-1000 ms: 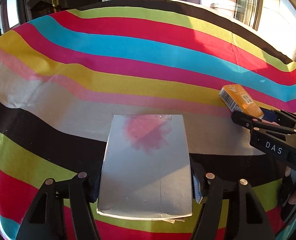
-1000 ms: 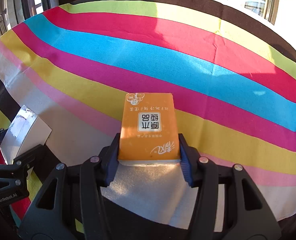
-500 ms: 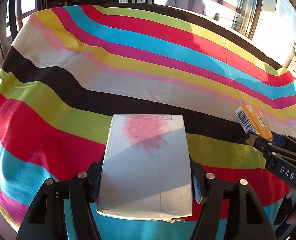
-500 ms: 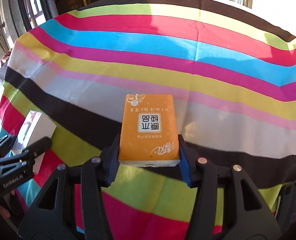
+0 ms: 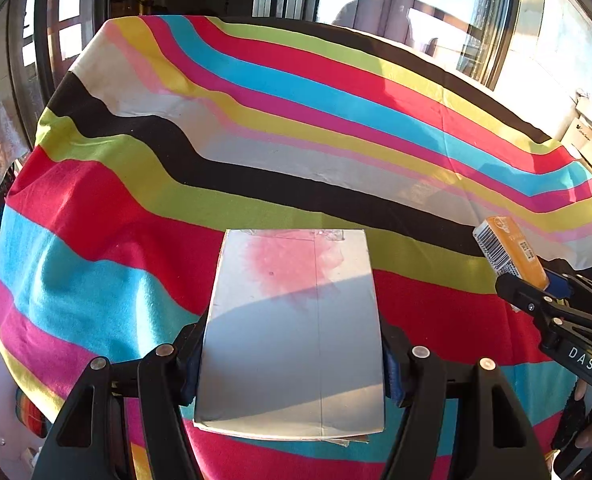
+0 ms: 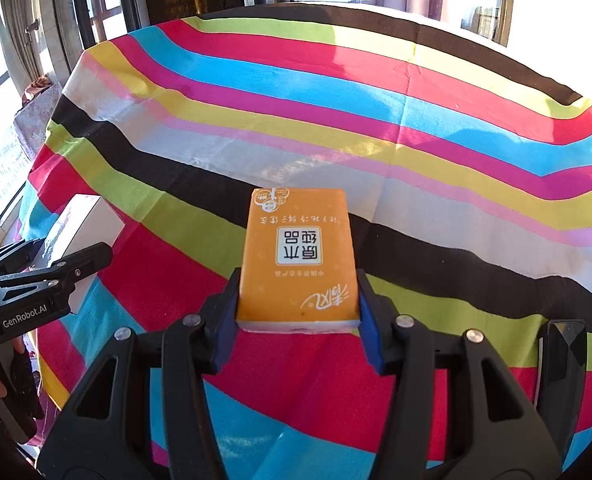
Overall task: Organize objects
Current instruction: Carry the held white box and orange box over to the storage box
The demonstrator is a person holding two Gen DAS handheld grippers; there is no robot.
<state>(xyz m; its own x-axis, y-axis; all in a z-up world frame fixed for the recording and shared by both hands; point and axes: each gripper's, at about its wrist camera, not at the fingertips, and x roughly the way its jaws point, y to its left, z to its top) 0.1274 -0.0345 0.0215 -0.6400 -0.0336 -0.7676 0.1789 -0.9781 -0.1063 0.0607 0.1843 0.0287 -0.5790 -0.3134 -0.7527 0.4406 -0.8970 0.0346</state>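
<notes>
Strong low sunlight enters through the far windows (image 5: 436,20), blown out to white glare at right. A hard diagonal shadow crosses the white box (image 5: 291,332). Heavy fisheye bending — dark vignette at corners; focus sharp throughout.

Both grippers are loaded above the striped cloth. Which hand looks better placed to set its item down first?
Right, marginally. The right gripper clamps the small orange tissue pack, with open striped tablecloth ahead. The left gripper grips the larger white box, over the cloth's near-left edge. Heights are unclear.
</notes>
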